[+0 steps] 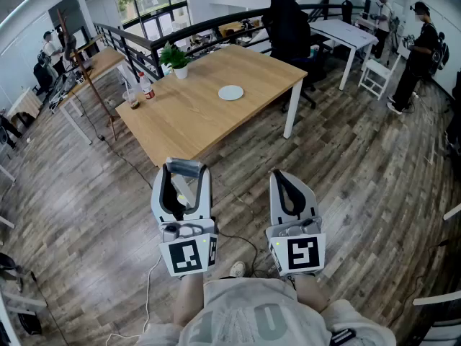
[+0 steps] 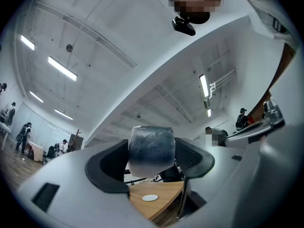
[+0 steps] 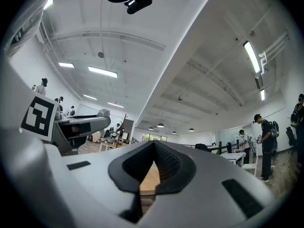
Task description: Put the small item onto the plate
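Observation:
A small grey-blue roll point(image 1: 185, 168) sits between the tips of my left gripper point(image 1: 184, 173), which is shut on it and held upright over the wood floor, short of the table. In the left gripper view the roll point(image 2: 151, 149) fills the gap between the dark pads. The white plate point(image 1: 230, 92) lies on the wooden table point(image 1: 180, 121), far ahead of both grippers; it shows small below the roll as plate point(image 2: 150, 197). My right gripper point(image 1: 282, 176) stands beside the left one, its jaws shut with nothing in them point(image 3: 153, 148).
On the table's far left stand a potted plant point(image 1: 176, 59), a bottle point(image 1: 147, 88) and a cup point(image 1: 132, 99). A black chair point(image 1: 289, 27) and a white table point(image 1: 347, 33) are behind it. People stand at the right point(image 1: 416, 52). A cable point(image 1: 238, 233) runs across the floor.

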The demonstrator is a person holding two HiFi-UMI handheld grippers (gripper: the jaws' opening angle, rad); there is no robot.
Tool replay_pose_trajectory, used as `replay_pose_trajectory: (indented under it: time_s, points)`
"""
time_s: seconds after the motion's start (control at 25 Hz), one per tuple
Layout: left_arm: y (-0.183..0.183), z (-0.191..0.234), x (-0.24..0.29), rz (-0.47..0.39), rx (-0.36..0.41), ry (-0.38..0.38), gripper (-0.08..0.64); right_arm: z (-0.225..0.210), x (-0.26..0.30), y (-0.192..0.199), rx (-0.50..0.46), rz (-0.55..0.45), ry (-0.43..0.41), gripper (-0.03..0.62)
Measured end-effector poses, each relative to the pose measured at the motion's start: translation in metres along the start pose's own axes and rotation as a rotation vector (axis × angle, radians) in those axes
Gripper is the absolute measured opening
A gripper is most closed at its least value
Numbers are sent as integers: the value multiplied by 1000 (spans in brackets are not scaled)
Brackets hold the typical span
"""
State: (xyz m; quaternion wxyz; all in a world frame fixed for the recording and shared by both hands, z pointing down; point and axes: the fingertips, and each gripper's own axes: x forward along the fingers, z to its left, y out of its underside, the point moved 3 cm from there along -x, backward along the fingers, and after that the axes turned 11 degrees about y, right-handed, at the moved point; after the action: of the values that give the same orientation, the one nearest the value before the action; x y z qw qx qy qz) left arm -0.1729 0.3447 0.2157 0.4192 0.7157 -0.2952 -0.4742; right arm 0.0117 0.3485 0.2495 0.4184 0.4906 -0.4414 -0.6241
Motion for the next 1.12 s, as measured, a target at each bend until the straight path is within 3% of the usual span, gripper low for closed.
replay_pose_trajectory:
  time_s: [0.52, 0.88, 1.12]
  points:
    - [5, 12, -8, -14, -41, -12, 308, 9, -3, 0, -4, -2, 15, 17]
    - [25, 30, 8, -21, -112, -3, 308, 7, 10, 15, -22, 32, 45, 18]
    - [40, 65, 30, -48, -116, 9, 308, 20, 40, 21, -61, 49, 71, 18]
